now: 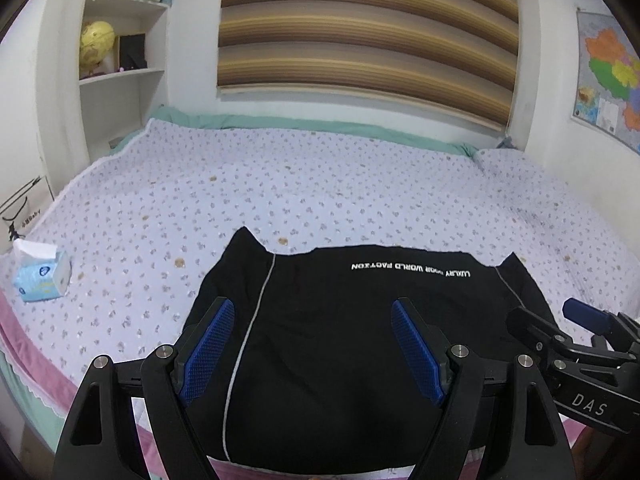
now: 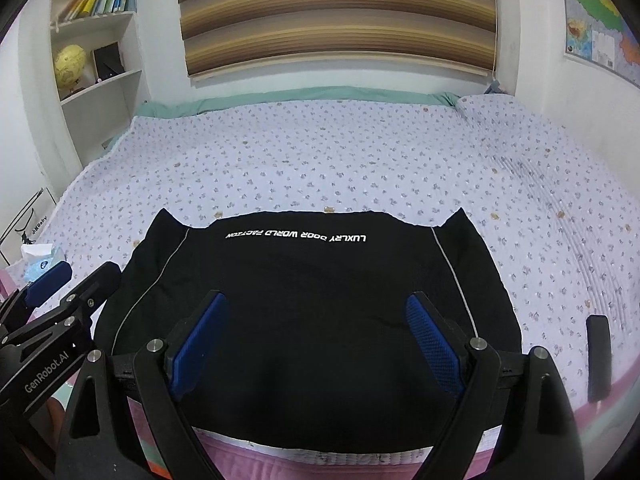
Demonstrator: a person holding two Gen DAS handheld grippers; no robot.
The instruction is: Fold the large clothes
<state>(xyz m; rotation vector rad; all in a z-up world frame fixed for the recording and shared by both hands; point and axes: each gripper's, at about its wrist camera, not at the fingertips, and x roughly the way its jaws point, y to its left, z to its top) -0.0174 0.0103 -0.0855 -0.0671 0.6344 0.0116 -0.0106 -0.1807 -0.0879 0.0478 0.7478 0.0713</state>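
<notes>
A black garment (image 1: 340,340) is lying folded flat across the lower middle of both frames, on the near edge of a bed (image 1: 280,180) with a flowered sheet. White upside-down lettering (image 1: 410,269) is running along its far edge. The left gripper (image 1: 312,344) is hanging over it with fingers spread wide, holding nothing; the right gripper (image 2: 316,340) is doing likewise. Whether either is touching the cloth is hard to tell. A tissue pack (image 1: 42,272) is sitting at left, and a dark flat object (image 2: 599,356) at lower right.
</notes>
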